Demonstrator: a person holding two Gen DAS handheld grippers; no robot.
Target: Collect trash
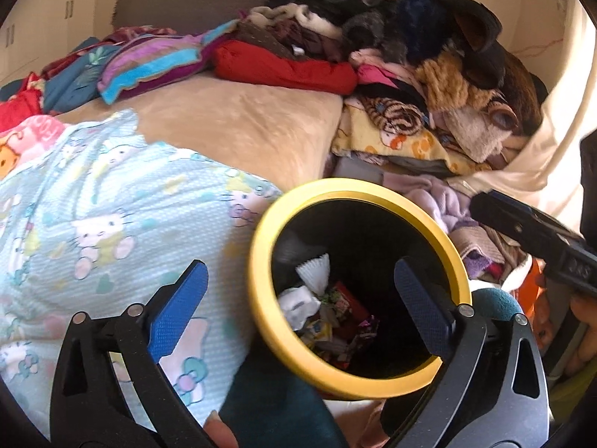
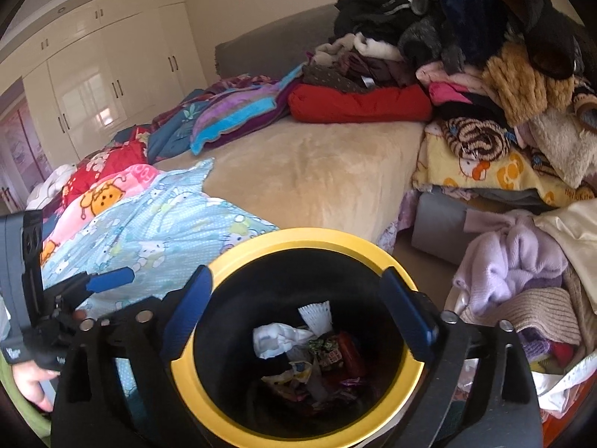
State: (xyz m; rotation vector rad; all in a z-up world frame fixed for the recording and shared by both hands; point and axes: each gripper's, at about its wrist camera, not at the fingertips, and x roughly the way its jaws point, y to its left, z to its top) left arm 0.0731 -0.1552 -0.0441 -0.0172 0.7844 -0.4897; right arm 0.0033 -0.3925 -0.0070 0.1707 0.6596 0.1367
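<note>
In the left wrist view, the left gripper (image 1: pixel 298 295) stands spread wide with nothing between its blue-padded fingers (image 1: pixel 179 310); one finger lies over the pale blue cartoon-print quilt (image 1: pixel 112 224) and the other sits in front of the mouth of the round black trash bin with a yellow rim (image 1: pixel 261 298). The bin stands beside the bed, just right of the quilt, and holds the collected trash (image 1: pixel 328 317): crumpled white paper, a pleated white paper cup and coloured wrappers lying at the bottom. Behind it the beige plush bedcover (image 1: pixel 238 123) stretches back to a red folded blanket (image 1: pixel 283 67) and a tall heap of mixed clothes (image 1: pixel 429 56). The right gripper (image 1: pixel 530 239) enters from the right edge, seen side-on, so its opening cannot be judged here. In the right wrist view, the right gripper (image 2: pixel 298 310) hangs directly over the same bin (image 2: pixel 201 392), its fingers (image 2: pixel 186 313) spread apart to either side of the opening and holding nothing. The trash (image 2: pixel 309 354) is visible between them at the bottom of the bin. At the left edge the left gripper (image 2: pixel 108 280) shows above the quilt (image 2: pixel 156 220), with a hand (image 2: pixel 33 384) beneath it. White wardrobe doors (image 2: pixel 104 74) line the far wall, and a lilac knitted garment (image 2: pixel 511 257) lies on the pile to the right.
</note>
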